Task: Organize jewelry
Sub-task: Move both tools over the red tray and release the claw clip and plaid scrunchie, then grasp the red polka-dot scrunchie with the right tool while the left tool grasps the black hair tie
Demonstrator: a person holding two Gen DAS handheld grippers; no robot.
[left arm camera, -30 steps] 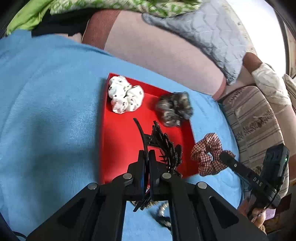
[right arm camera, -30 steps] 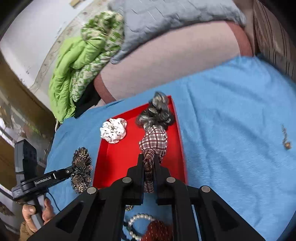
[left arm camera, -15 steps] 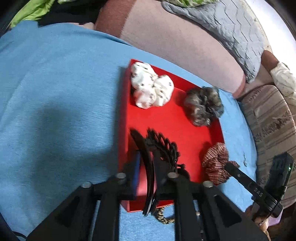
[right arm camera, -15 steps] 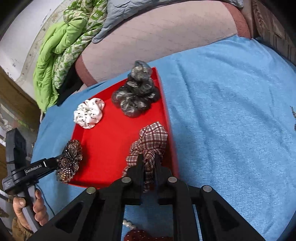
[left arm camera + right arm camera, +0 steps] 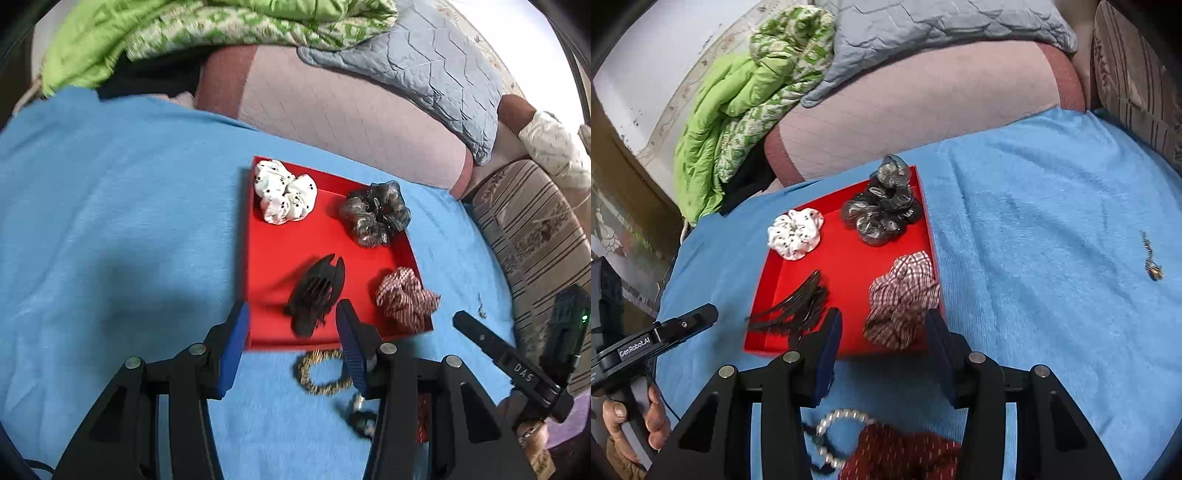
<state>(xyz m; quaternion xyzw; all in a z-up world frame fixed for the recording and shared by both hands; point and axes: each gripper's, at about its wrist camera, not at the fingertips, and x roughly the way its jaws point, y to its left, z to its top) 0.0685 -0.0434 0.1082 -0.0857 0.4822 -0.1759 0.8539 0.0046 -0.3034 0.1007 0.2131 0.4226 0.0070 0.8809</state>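
Note:
A red tray (image 5: 280, 251) (image 5: 846, 266) lies on a blue cloth. In it are a white spotted scrunchie (image 5: 284, 197) (image 5: 795, 235), a grey scrunchie (image 5: 375, 214) (image 5: 882, 210), a black claw clip (image 5: 316, 291) (image 5: 798, 306) and a red plaid scrunchie (image 5: 406, 297) (image 5: 903, 299). My left gripper (image 5: 291, 332) is open and empty just in front of the claw clip. My right gripper (image 5: 884, 336) is open and empty just in front of the plaid scrunchie. It also shows in the left wrist view (image 5: 509, 365).
In front of the tray lie a gold beaded bracelet (image 5: 321, 373), a pearl bracelet (image 5: 831, 432) and a dark red scrunchie (image 5: 901, 458). A small chain (image 5: 1150, 258) lies on the cloth at right. Pillows and bedding (image 5: 905, 92) rise behind the tray.
Both grippers opened. The claw clip left my left gripper and the plaid scrunchie left my right gripper; both now lie in the tray. Both grippers pulled back slightly.

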